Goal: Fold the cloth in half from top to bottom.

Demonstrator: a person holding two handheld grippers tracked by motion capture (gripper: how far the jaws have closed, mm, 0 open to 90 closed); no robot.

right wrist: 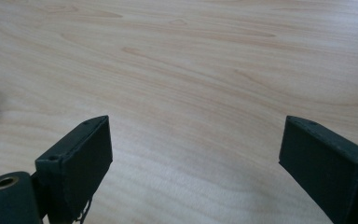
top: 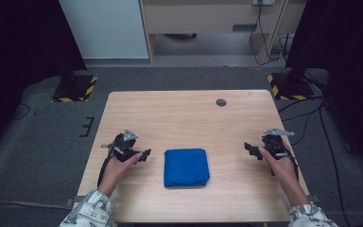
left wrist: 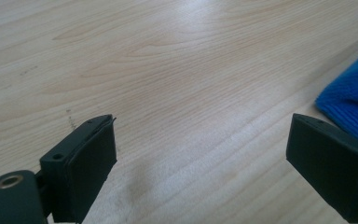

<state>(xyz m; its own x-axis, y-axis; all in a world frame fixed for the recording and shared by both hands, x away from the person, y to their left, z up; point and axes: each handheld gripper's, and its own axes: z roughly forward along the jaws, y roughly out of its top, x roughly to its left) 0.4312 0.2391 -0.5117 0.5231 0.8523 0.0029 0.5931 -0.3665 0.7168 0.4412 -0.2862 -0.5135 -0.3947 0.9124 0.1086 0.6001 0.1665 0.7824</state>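
Folded blue cloth (top: 186, 167) flat on table (top: 179, 113), between my grippers. Left gripper (top: 144, 154) spread wide, empty, just beside cloth; right gripper (top: 248, 148) spread, empty, farther off. Likely next: grab cloth edge; keep jaws low, pinch top layer only.

No text, label, brand or number can be read in any view. The only sign-like markings are yellow-and-black hazard stripes on the two stand bases on the floor, far left (top: 73, 88) and far right (top: 287, 86) of the table.
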